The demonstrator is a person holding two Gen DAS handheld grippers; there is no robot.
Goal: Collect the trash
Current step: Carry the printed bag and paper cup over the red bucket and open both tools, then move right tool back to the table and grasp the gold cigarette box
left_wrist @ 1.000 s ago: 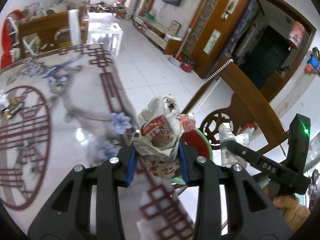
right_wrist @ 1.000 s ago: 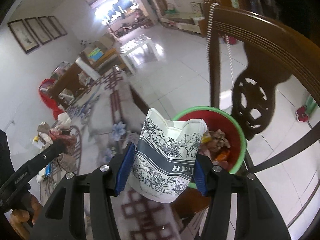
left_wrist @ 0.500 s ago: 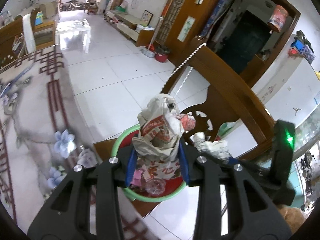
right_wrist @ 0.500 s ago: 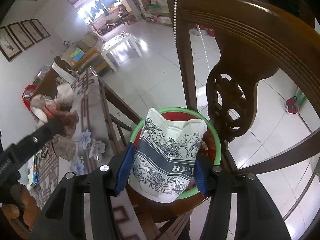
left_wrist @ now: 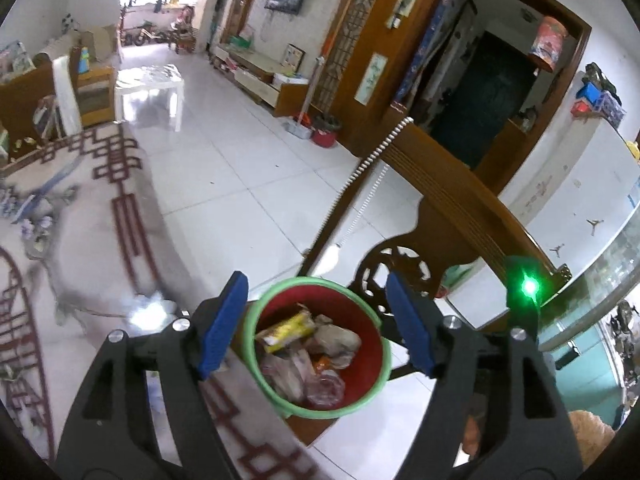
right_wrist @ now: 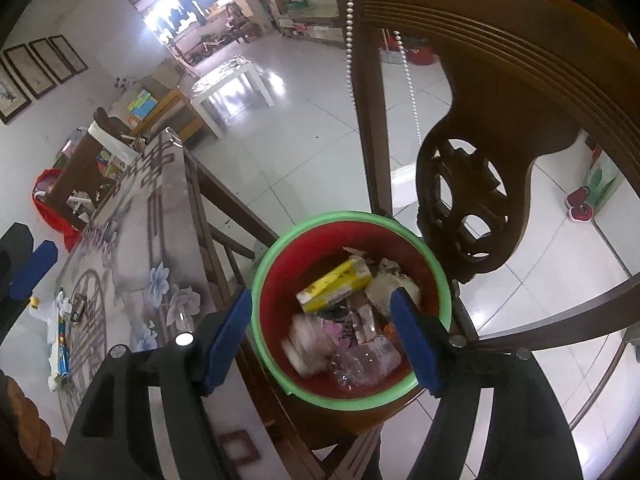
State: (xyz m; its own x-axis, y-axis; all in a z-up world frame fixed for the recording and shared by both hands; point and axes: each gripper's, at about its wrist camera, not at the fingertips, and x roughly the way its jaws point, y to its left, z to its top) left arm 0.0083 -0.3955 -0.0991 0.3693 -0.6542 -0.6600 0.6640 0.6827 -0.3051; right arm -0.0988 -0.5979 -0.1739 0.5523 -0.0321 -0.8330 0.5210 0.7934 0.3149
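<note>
A red bucket with a green rim (left_wrist: 382, 346) (right_wrist: 444, 288) stands on a wooden chair seat, filled with trash: a yellow carton (left_wrist: 286, 328) (right_wrist: 336, 286), crumpled paper and wrappers (left_wrist: 334, 338) (right_wrist: 390, 286), a clear plastic bottle (right_wrist: 366, 362). My left gripper (left_wrist: 316, 322) hangs above the bucket, jaws opening, nothing between the blue pads. My right gripper (right_wrist: 324, 332) is also over the bucket, jaws opening and empty. More litter (right_wrist: 60, 336) lies on the table at the left.
The carved wooden chair back (left_wrist: 448, 196) (right_wrist: 492, 92) rises just behind the bucket, with a bead string (right_wrist: 350, 36) draped over it. The patterned table (left_wrist: 80, 248) (right_wrist: 140, 232) borders the bucket on the left. Glossy tiled floor (left_wrist: 224, 168) stretches beyond.
Both grippers moved from the table to above the bucket and opened. The crumpled wrapper left the left jaws and the paper cup left the right jaws; both are gone from between the pads.
</note>
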